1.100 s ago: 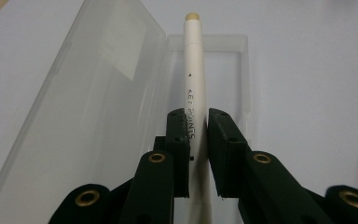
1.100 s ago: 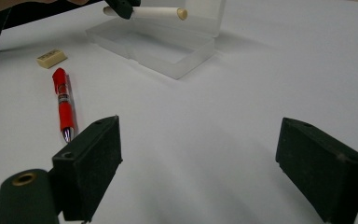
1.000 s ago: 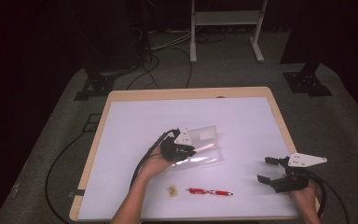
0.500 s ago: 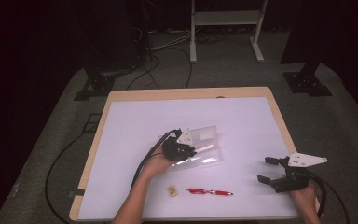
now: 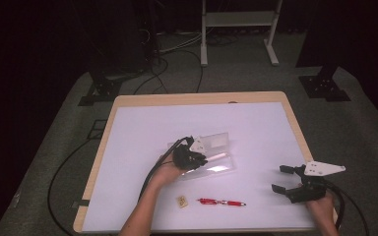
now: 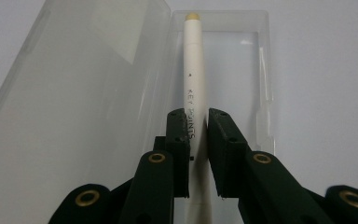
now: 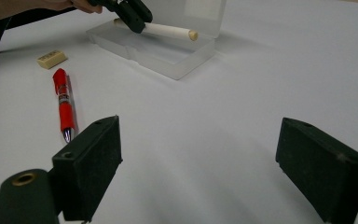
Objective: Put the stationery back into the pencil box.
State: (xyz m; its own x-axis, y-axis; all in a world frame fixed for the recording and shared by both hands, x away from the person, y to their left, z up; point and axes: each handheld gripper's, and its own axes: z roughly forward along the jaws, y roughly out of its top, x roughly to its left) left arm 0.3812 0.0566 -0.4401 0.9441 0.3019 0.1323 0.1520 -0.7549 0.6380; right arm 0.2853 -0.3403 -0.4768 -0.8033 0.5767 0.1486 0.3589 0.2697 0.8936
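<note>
The long white cylindrical pen with a tan end cap (image 6: 193,79) hangs just above the shallow tray of the open clear plastic pencil case (image 6: 256,70), its long axis running along the tray's length, tan end pointing away from the claw. The case's raised lid (image 6: 88,93) stands on the pen's left in the left gripper view. The left gripper (image 6: 197,122) is clamped on the pen's printed barrel, 2 pads (image 6: 179,135) pressing from either side. In the high view this gripper (image 5: 191,156) sits mid-table over the case (image 5: 224,169). The right gripper (image 5: 288,179) rests well apart at the near right, jaws wide apart and empty. A red ballpoint pen (image 5: 221,202) and a small tan eraser (image 5: 181,201) lie near the front edge of the white table (image 5: 256,123).
</note>
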